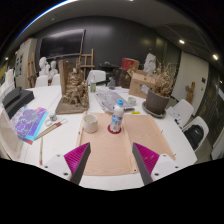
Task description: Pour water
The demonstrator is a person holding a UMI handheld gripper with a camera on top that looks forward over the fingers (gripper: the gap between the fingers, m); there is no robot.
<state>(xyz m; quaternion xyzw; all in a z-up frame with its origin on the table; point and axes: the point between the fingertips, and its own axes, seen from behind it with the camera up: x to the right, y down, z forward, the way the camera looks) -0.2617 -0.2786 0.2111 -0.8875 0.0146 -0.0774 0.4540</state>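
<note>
A small water bottle (pixel 117 117) with a blue cap and a red-and-blue label stands upright at the far edge of a tan mat (pixel 115 148) on the white table (pixel 60 140). Just left of it sits a small pale cup (pixel 90 123). My gripper (pixel 111 160) hovers over the near part of the mat, well short of the bottle. Its fingers are spread wide, with a magenta pad (pixel 146 157) on each inner face and only bare mat between them. The bottle and cup lie beyond the fingertips, roughly in line with the gap.
A wooden model (pixel 72 88) stands behind the cup. Colourful books and papers (pixel 30 124) lie to the left. A dark pot (pixel 157 102) and cardboard boxes (pixel 143 82) sit at the right rear. White chairs (pixel 190 128) flank the table's right side.
</note>
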